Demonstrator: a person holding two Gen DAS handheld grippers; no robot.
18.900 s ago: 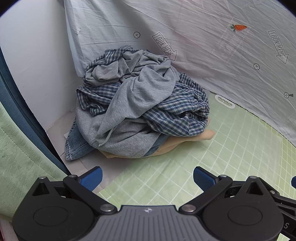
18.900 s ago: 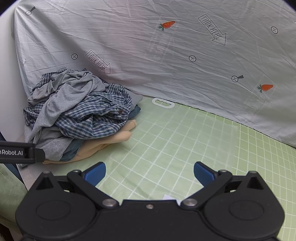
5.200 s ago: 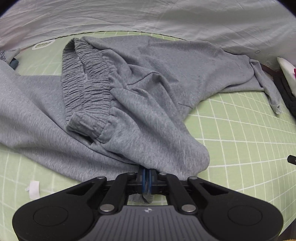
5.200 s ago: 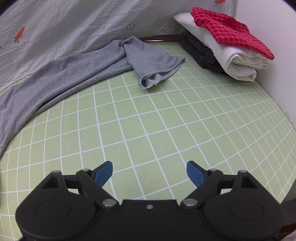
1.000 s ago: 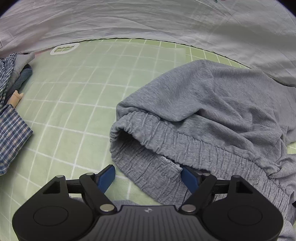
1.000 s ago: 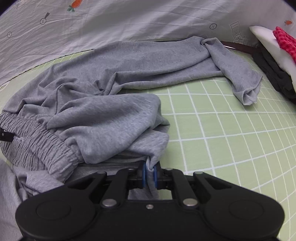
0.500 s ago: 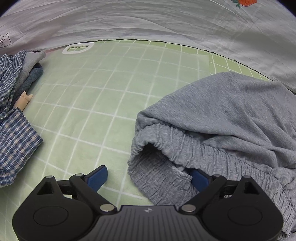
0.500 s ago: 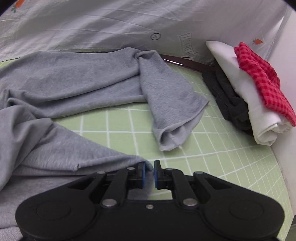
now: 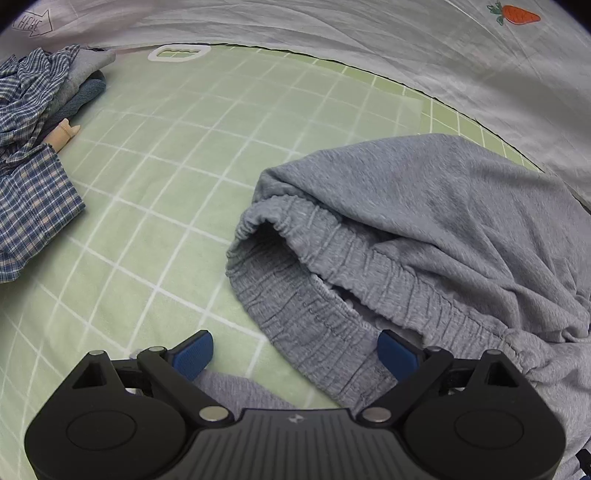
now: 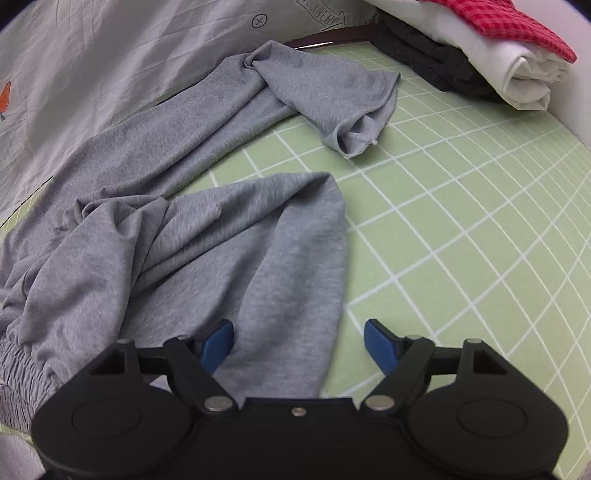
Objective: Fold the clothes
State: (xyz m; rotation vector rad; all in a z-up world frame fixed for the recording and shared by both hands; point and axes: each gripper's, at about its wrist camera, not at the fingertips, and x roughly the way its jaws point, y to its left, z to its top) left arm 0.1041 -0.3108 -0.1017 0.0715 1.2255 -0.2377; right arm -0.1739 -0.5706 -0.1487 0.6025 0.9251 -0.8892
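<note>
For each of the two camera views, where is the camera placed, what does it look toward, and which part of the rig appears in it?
Left wrist: on the left gripper, looking steeply down at the grey pants' waistband; open blue pads show.
Right wrist: on the right gripper, looking down at a pant leg lying between its opening jaws, unpinched.
Shared: the same grey pants and green grid mat.

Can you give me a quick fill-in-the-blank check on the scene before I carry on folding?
1. The grey sweatpants lie on a grid mat coloured ____.
2. The pile of unfolded clothes at the mat's left edge has a blue shirt patterned in ____.
3. On the folded stack, the red checked cloth rests on a rolled item coloured ____.
4. The orange motif printed on the backdrop sheet is a ____.

Missing words: green; plaid; white; carrot
</note>
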